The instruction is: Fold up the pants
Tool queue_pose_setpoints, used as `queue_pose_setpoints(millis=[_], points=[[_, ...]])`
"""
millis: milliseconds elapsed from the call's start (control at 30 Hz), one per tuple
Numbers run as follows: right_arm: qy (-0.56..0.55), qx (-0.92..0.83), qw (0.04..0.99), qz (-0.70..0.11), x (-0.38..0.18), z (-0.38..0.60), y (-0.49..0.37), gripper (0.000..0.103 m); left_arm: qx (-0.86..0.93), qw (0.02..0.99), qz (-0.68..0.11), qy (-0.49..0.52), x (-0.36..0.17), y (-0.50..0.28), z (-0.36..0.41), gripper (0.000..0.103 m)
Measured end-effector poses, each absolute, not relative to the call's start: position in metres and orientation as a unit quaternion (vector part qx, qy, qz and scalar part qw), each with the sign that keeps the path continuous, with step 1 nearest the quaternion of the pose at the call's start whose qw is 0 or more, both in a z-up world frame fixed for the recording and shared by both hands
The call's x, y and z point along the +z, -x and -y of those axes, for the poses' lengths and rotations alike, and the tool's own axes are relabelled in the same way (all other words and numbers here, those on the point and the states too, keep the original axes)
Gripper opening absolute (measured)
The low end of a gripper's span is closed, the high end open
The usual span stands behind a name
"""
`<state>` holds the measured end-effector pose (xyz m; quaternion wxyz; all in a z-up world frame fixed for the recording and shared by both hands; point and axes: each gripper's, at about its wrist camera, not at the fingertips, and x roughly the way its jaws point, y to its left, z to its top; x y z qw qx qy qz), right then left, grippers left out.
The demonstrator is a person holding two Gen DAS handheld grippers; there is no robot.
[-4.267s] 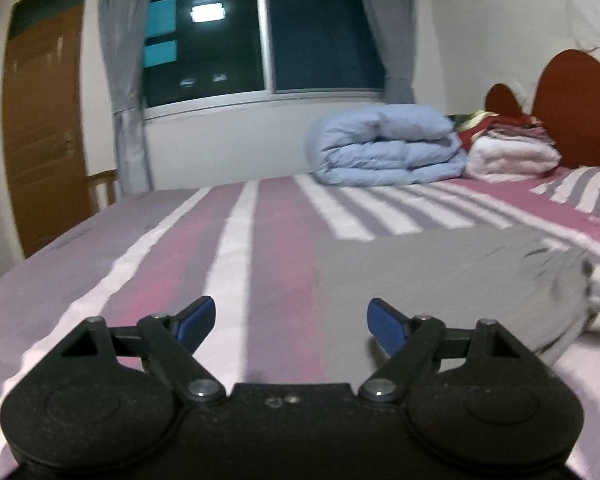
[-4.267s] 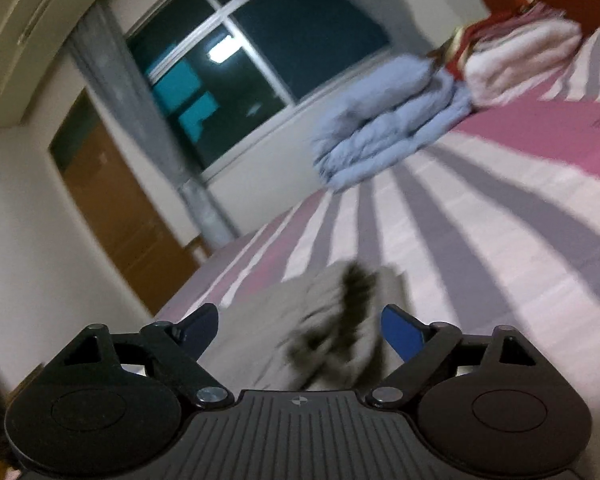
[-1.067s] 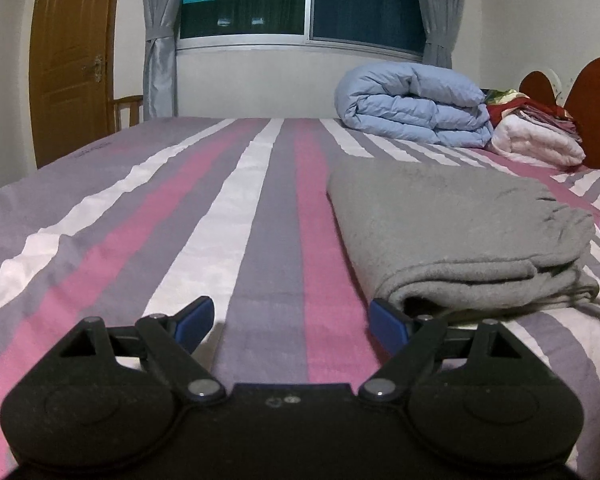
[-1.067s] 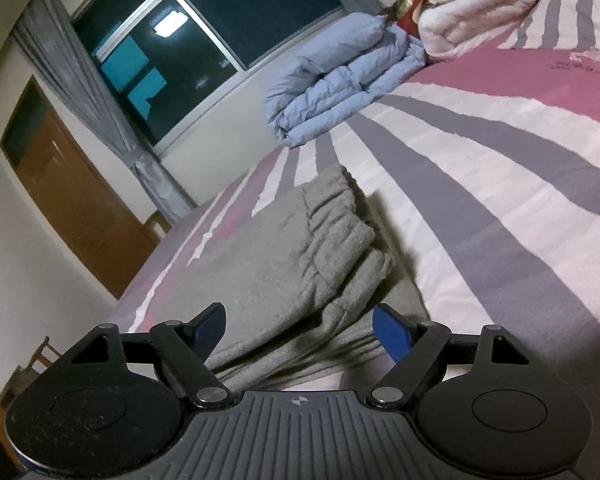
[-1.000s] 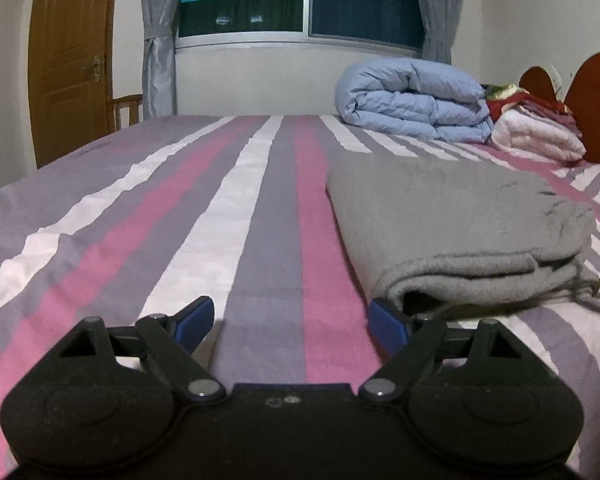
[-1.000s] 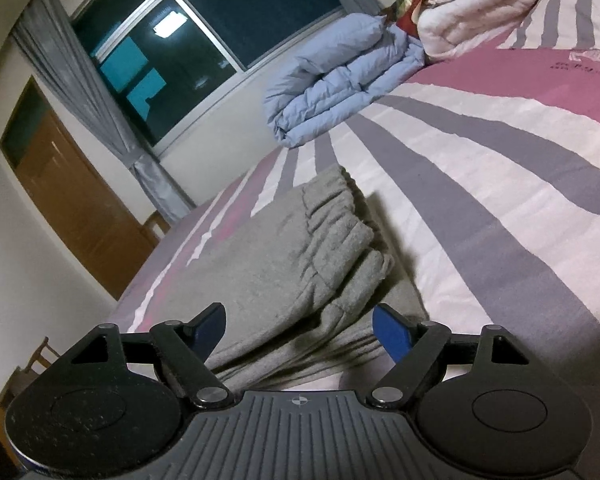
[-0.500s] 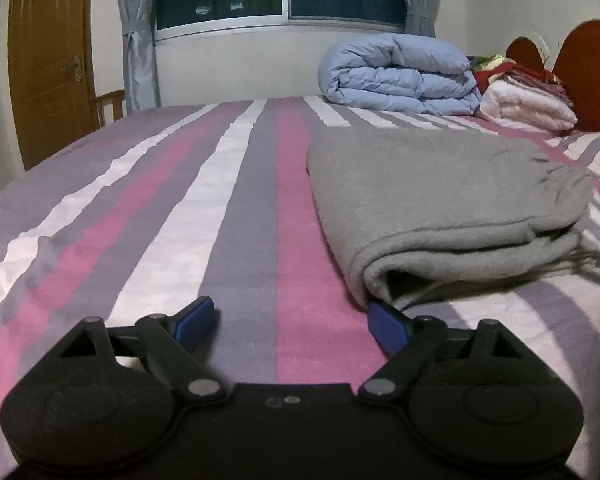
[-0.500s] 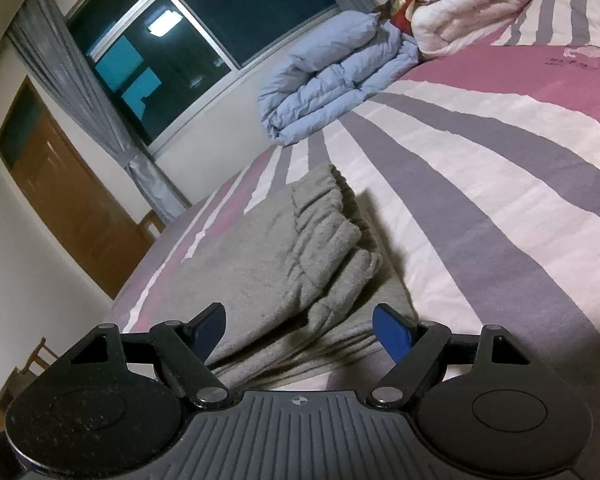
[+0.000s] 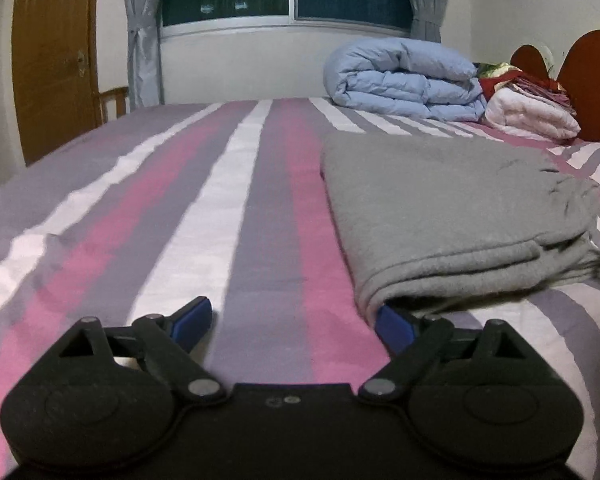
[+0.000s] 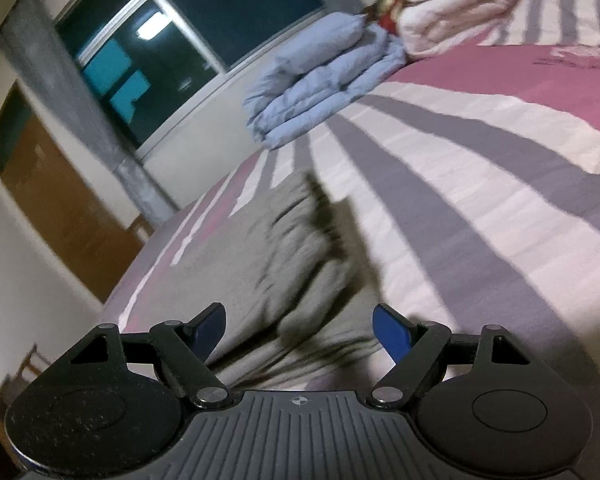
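The grey pants (image 9: 452, 216) lie folded in a thick flat stack on the striped bed sheet (image 9: 228, 216). My left gripper (image 9: 292, 322) sits low at the stack's near left corner, its jaws opening; the right blue fingertip (image 9: 394, 326) is tucked under the folded edge, and only sheet lies between the fingers. In the blurred right wrist view the pants (image 10: 292, 264) show their gathered waistband end. My right gripper (image 10: 300, 328) stands open, and the near edge of the stack lies between its blue pads without being pinched.
A folded light-blue duvet (image 9: 404, 80) and a pile of white and red bedding (image 9: 528, 108) lie at the far right by the red-brown headboard (image 9: 592, 80). A window with grey curtains (image 9: 144, 36) and a wooden door (image 9: 52, 56) stand beyond the bed.
The left gripper has edged forward to the stack's near corner, and its right fingertip now slips under the folded edge. The right gripper has moved closer over the waistband end; its view is now blurred.
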<state>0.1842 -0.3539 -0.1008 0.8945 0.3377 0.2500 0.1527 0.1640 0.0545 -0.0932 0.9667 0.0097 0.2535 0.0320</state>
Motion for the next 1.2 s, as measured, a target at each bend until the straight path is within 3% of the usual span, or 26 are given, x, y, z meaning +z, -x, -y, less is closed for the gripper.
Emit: queue_pose_setpoints(millis=[133,333,500,733,767,800,833,933,1200], points=[[-0.396,0.155,0.868,-0.254,-0.107,0.381,-0.199,0.080,0.068,0.968,-0.240,0.012,-0.080,-0.156,-0.076,0.080],[-0.425,0.219,0.826,-0.298,-0.120,0.394,-0.243,0.080,-0.065,0.951,-0.248,0.170,-0.071,-0.201,-0.113,0.081],[-0.449,0.264,0.791,-0.321,-0.133,0.392,-0.275,0.080,-0.151,0.896,-0.307,0.283,-0.091,-0.265,-0.127,0.077],[-0.449,0.339,0.742,-0.364,-0.139,0.382,-0.326,0.084,-0.310,0.789,-0.395,0.354,-0.120,-0.350,-0.131,0.074],[-0.449,0.345,0.736,-0.371,-0.140,0.380,-0.334,0.084,-0.319,0.785,-0.403,0.345,-0.122,-0.358,-0.124,0.047],[-0.438,0.349,0.738,-0.376,-0.138,0.377,-0.341,0.079,-0.317,0.783,-0.423,0.327,-0.126,-0.366,-0.114,0.028],[-0.414,0.346,0.750,-0.383,-0.135,0.371,-0.347,0.065,-0.317,0.782,-0.427,0.325,-0.131,-0.371,-0.107,0.025],[-0.394,0.360,0.758,-0.375,-0.127,0.362,-0.358,0.056,-0.322,0.782,-0.390,0.364,-0.138,-0.372,-0.107,0.020],[-0.360,0.420,0.781,-0.290,-0.057,0.339,-0.425,0.051,-0.316,0.825,-0.281,0.374,-0.088,-0.405,-0.150,0.021]])
